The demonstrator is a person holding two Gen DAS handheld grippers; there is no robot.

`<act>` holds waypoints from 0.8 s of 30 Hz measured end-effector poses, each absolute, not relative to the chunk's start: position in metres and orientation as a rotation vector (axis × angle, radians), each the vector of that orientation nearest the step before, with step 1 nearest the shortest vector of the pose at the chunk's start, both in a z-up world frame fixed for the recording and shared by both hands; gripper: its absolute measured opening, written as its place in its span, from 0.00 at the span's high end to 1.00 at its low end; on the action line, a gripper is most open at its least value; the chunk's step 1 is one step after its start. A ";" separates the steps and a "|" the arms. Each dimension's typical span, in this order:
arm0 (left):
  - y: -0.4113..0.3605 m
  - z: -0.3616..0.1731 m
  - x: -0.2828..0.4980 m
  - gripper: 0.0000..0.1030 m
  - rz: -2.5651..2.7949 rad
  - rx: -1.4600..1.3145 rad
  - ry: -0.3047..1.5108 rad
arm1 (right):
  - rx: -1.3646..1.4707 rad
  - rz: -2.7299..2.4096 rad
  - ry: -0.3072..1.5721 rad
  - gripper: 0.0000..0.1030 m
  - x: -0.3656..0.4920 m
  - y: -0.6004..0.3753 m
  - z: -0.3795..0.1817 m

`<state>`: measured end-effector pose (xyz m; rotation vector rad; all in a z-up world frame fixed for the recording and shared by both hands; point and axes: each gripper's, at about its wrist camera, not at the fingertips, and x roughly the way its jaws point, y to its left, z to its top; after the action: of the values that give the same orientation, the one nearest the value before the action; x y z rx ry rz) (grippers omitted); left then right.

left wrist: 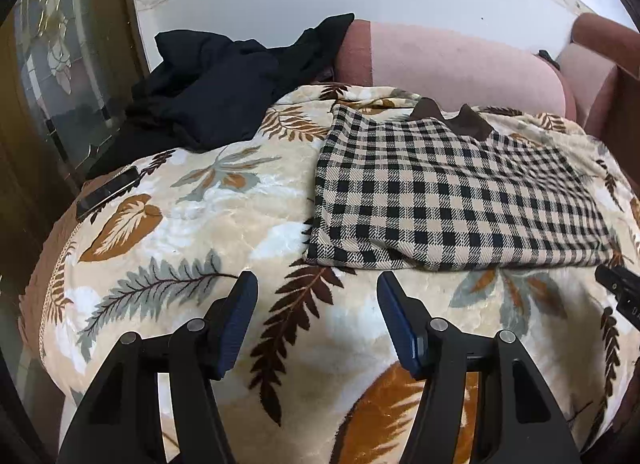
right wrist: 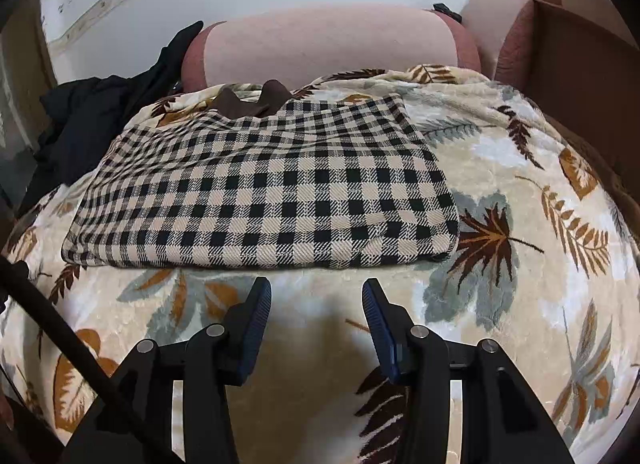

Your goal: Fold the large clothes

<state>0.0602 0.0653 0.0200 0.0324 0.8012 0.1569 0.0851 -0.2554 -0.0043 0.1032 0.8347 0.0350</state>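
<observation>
Lying folded on the leaf-print blanket (right wrist: 520, 168), the checked garment (right wrist: 272, 200) sits just beyond both released hand-held grippers (left wrist: 316, 284) (right wrist: 316, 290).

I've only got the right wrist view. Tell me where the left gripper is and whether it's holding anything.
Observer: The left gripper is open and empty. Its fingers are above the leaf-print blanket, just short of the near hem of the checked garment.
Operator: Report anything lying off to its left.
Observer: A dark phone lies near the blanket's left edge, apart from the garment.
Operator: Say what's beyond that phone.
Observer: A patterned glass door stands at the far left, beside the heap of black clothes.
</observation>
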 end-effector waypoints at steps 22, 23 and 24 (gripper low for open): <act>0.087 0.005 0.102 0.41 0.144 -0.008 0.885 | 0.044 0.146 0.853 0.45 0.089 -0.227 -0.018; 0.094 0.007 0.112 0.40 0.145 -0.013 0.882 | 0.024 0.173 0.855 0.44 0.090 -0.220 -0.017; 0.102 0.007 0.123 0.40 0.149 -0.026 0.884 | 0.008 0.191 0.856 0.44 0.090 -0.213 -0.017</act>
<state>0.1228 0.1022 0.0075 -0.0258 0.8841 0.1486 0.0902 -0.2135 -0.0168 0.0082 0.8557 0.1906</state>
